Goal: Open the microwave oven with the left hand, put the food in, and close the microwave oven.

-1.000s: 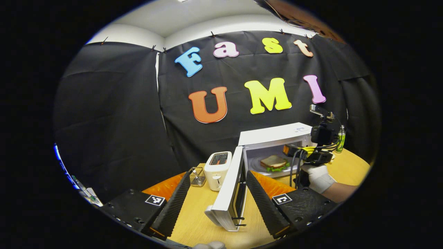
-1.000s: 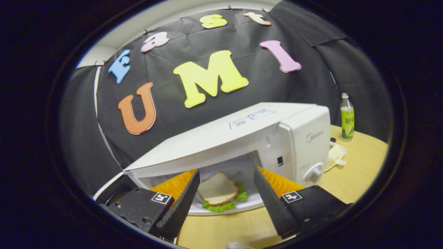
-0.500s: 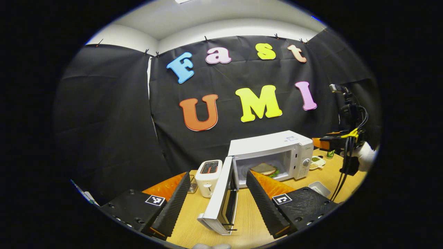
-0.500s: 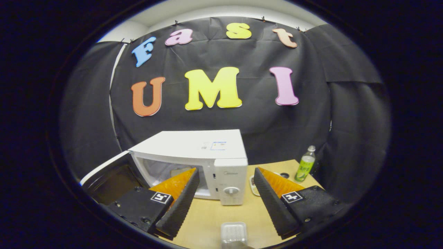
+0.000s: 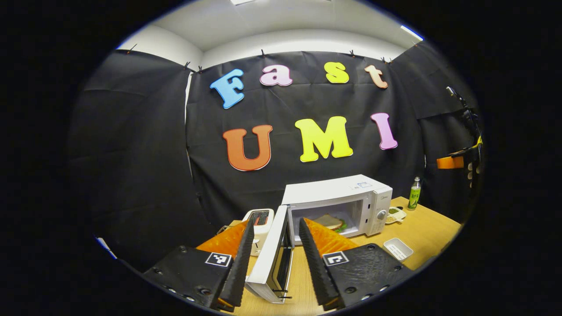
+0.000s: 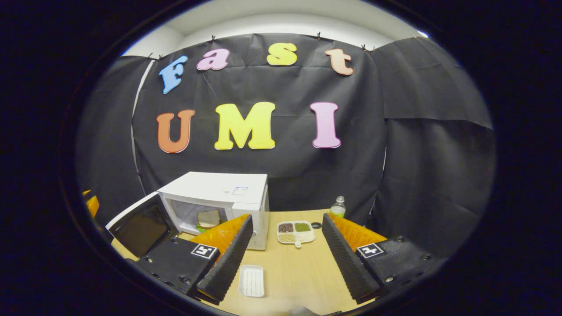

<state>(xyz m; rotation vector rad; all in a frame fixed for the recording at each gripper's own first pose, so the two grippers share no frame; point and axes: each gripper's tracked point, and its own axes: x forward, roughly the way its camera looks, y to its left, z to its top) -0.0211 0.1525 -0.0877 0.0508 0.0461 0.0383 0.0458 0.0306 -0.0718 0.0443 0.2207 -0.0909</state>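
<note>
Fingers, left: the left gripper (image 5: 272,263) has its two fingers (image 5: 239,267) spread apart with the free edge of the microwave door (image 5: 273,259) standing between them; they have drawn closer together than half a second ago, though whether either pad touches the door I cannot tell.
Fingers, right: the right gripper (image 6: 285,259) is released, its fingers (image 6: 226,263) wide apart and holding nothing.
Right hand, change: a second ago it was at the mouth of the oven, right over the sandwich; it has since pulled well back and now looks at the table (image 6: 298,272) from a distance. In the left gripper view it shows far off at the right edge (image 5: 456,161).
Food: the sandwich (image 6: 209,218) lies inside the microwave (image 6: 219,206), bread on top with green leaf under it; it also shows in the left gripper view (image 5: 330,222).
Door: swung open to the left, dark glass facing out (image 6: 140,228).
Other things: a white tray (image 6: 252,281) on the near table, a divided dish (image 6: 295,231) of grains and a green bottle (image 6: 337,210) beside the oven, a toaster (image 5: 259,221) left of the door.
Meaning for the task: opening and loading look done, and the right hand is clear of the door's swing.
Next, as I judge: the left gripper should push the door shut until it latches.
</note>
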